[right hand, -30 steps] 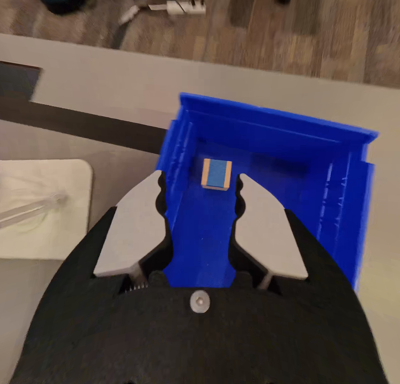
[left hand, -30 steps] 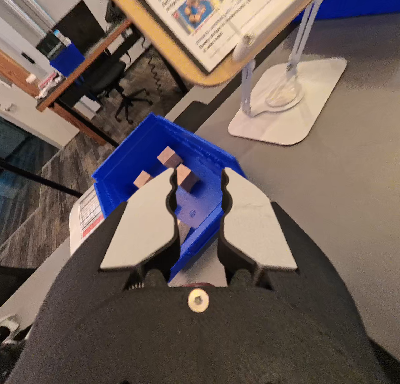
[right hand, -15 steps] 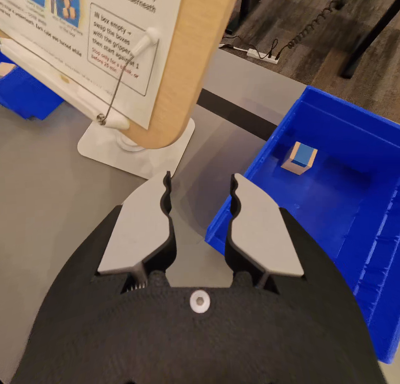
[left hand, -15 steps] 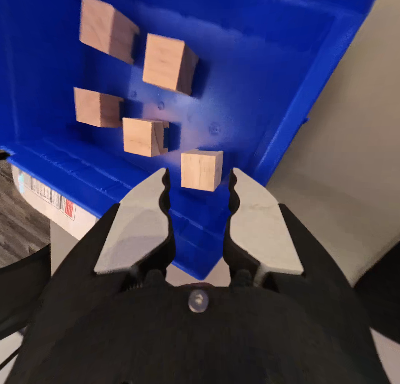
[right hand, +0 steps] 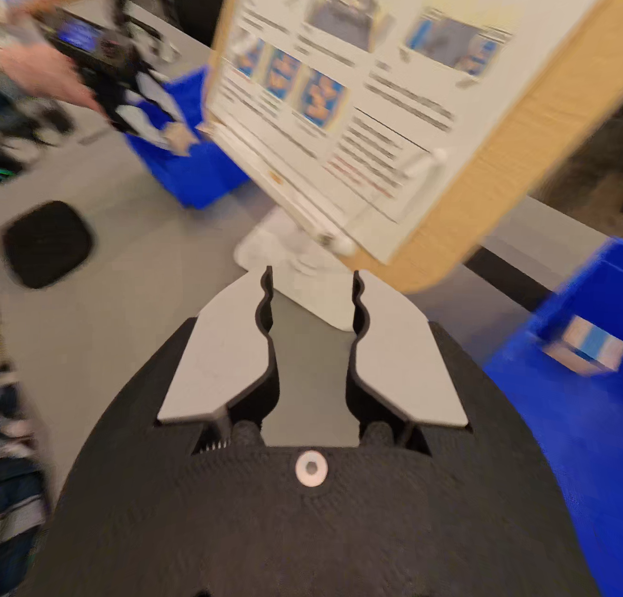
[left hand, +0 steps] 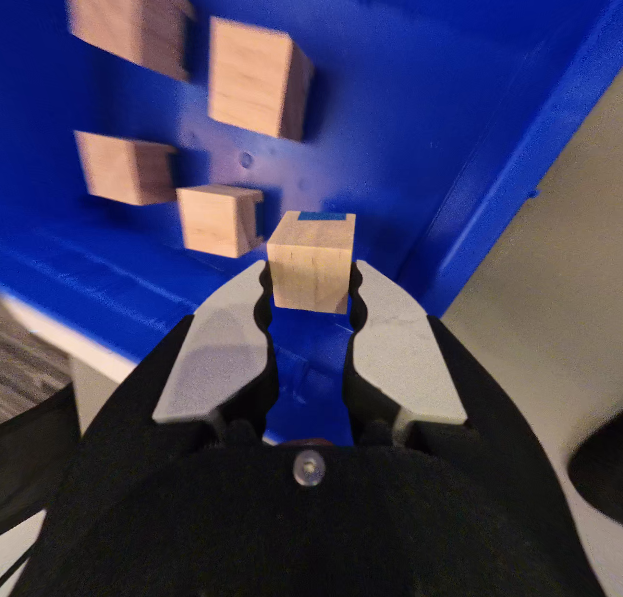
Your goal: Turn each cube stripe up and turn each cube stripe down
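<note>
My left gripper (left hand: 310,277) is shut on a wooden cube (left hand: 312,271), both pads pressed on its sides, held above the floor of a blue bin (left hand: 438,109). A blue stripe (left hand: 322,216) shows on the cube's far face. Several plain-looking wooden cubes (left hand: 249,75) lie blurred in the bin behind it. My right gripper (right hand: 312,287) is open and empty above the grey table (right hand: 151,277). The right wrist view shows the left gripper (right hand: 145,122) far off over its bin (right hand: 188,176). A second blue bin (right hand: 556,429) at the right holds one cube (right hand: 586,348), stripe up.
A wooden board with an instruction sheet (right hand: 371,109) on a white stand base (right hand: 303,277) stands between the two bins. A black pad (right hand: 47,244) lies on the table at the left. A person's hand (right hand: 40,75) holds the left gripper.
My left gripper reached into the bin, closed on the nearest cube and lifted it. My right gripper left the right bin, swung left toward the stand and narrowed its jaws on nothing.
</note>
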{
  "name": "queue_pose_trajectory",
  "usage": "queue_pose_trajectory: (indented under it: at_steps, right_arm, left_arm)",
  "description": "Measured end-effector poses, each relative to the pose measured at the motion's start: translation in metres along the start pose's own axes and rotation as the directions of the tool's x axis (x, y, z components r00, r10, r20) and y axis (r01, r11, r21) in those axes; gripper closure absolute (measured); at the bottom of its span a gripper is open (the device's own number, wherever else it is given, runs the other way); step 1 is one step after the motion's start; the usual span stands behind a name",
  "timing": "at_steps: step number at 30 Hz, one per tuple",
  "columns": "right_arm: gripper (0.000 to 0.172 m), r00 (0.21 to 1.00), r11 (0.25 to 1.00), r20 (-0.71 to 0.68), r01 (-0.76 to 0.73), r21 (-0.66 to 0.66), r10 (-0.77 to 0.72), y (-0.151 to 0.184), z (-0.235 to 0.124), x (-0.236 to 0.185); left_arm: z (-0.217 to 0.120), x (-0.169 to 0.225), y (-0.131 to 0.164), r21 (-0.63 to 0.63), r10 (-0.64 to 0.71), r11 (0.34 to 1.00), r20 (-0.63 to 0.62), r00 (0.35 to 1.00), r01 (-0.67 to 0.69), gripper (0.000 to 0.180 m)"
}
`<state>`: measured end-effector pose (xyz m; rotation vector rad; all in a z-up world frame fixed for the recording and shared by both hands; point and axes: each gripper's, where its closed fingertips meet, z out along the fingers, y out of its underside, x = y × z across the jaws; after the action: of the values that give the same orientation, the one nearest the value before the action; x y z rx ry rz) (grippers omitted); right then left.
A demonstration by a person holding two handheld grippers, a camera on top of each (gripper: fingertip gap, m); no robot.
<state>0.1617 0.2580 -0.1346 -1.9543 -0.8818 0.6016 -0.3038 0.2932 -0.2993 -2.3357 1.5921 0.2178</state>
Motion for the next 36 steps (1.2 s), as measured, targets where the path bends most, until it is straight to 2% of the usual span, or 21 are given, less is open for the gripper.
queue_pose_trajectory:
  at_steps: [1, 3, 6, 8, 11, 14, 16, 18, 19, 20, 21, 24, 26, 28, 29, 30, 31, 33, 36]
  right_arm:
    - [0.126, 0.995, 0.999, 0.095, -0.014, 0.035, 0.011, -0.008, 0.004, -0.022]
    - [0.125, 0.942, 0.992, 0.332, -0.093, 0.087, 0.059, -0.023, 0.013, -0.073]
    - [0.118, 0.768, 0.965, 0.625, -0.248, 0.085, 0.143, -0.039, 0.03, -0.137]
    - [0.109, 0.612, 0.939, 0.764, -0.343, 0.02, 0.207, -0.046, 0.043, -0.171]
    - [0.1, 0.471, 0.91, 0.846, -0.414, -0.036, 0.248, -0.053, 0.063, -0.201]
    - [0.098, 0.316, 0.874, 0.912, -0.478, -0.086, 0.263, -0.06, 0.064, -0.221]
    - [0.098, 0.267, 0.869, 0.926, -0.481, -0.113, 0.268, -0.058, 0.064, -0.233]
    - [0.107, 0.219, 0.875, 0.94, -0.464, -0.135, 0.261, -0.054, 0.059, -0.244]
    - [0.126, 0.197, 0.882, 0.949, -0.451, -0.134, 0.245, -0.052, 0.054, -0.249]
    - [0.127, 0.205, 0.883, 0.951, -0.454, -0.116, 0.231, -0.052, 0.052, -0.249]
    - [0.127, 0.249, 0.89, 0.942, -0.446, -0.096, 0.226, -0.051, 0.052, -0.247]
    - [0.126, 0.425, 0.917, 0.88, -0.397, -0.03, 0.213, -0.05, 0.043, -0.221]
    - [0.126, 0.591, 0.934, 0.782, -0.356, 0.035, 0.196, -0.054, 0.029, -0.176]
    - [0.127, 0.825, 0.956, 0.534, -0.277, 0.099, 0.183, -0.053, 0.018, -0.099]
    - [0.126, 0.917, 0.967, 0.356, -0.231, 0.11, 0.179, -0.05, 0.01, -0.05]
    - [0.126, 0.969, 0.976, 0.174, -0.194, 0.101, 0.175, -0.044, -0.001, -0.001]
    - [0.126, 0.983, 0.981, 0.014, -0.182, 0.069, 0.181, -0.037, -0.012, 0.047]
    - [0.127, 0.948, 0.973, -0.23, -0.231, -0.014, 0.221, -0.012, -0.027, 0.132]
    - [0.126, 0.851, 0.911, -0.447, -0.379, -0.16, 0.276, 0.042, -0.027, 0.226]
  left_arm:
    - [-0.016, -0.002, -0.011, 0.09, -0.015, 0.996, 0.056, 0.998, 0.01, 0.136]
    - [-0.06, 0.01, -0.045, 0.324, -0.046, 0.946, 0.12, 0.992, 0.005, 0.136]
    - [-0.136, 0.043, -0.1, 0.592, -0.047, 0.797, 0.257, 0.965, -0.119, 0.137]
    - [-0.181, 0.075, -0.134, 0.692, -0.043, 0.683, 0.358, 0.933, -0.234, 0.137]
    - [-0.222, 0.123, -0.175, 0.736, -0.031, 0.554, 0.485, 0.874, -0.389, 0.137]
    - [-0.231, 0.159, -0.202, 0.763, -0.011, 0.476, 0.502, 0.865, -0.437, 0.137]
    - [-0.228, 0.176, -0.214, 0.767, 0.019, 0.449, 0.504, 0.863, -0.458, 0.137]
    - [-0.226, 0.185, -0.222, 0.765, 0.029, 0.434, 0.516, 0.856, -0.476, 0.137]
    - [-0.225, 0.188, -0.226, 0.769, 0.033, 0.425, 0.515, 0.857, -0.478, 0.137]
    - [-0.226, 0.189, -0.229, 0.777, 0.021, 0.413, 0.513, 0.858, -0.475, 0.137]
    - [-0.224, 0.189, -0.232, 0.776, 0.015, 0.423, 0.51, 0.86, -0.468, 0.137]
    - [-0.229, 0.186, -0.231, 0.779, -0.028, 0.412, 0.53, 0.847, -0.473, 0.132]
    - [-0.225, 0.176, -0.221, 0.774, -0.05, 0.447, 0.522, 0.852, -0.448, 0.14]
    - [-0.221, 0.165, -0.207, 0.787, -0.083, 0.468, 0.493, 0.866, -0.402, 0.151]
    - [-0.216, 0.16, -0.199, 0.783, -0.093, 0.492, 0.481, 0.872, -0.379, 0.16]
    - [-0.211, 0.155, -0.191, 0.779, -0.104, 0.513, 0.474, 0.874, -0.361, 0.173]
    - [-0.207, 0.15, -0.184, 0.776, -0.118, 0.527, 0.469, 0.875, -0.345, 0.18]
    - [-0.199, 0.142, -0.171, 0.774, -0.153, 0.555, 0.455, 0.877, -0.305, 0.18]
    - [-0.19, 0.132, -0.159, 0.768, -0.192, 0.587, 0.44, 0.877, -0.256, 0.18]
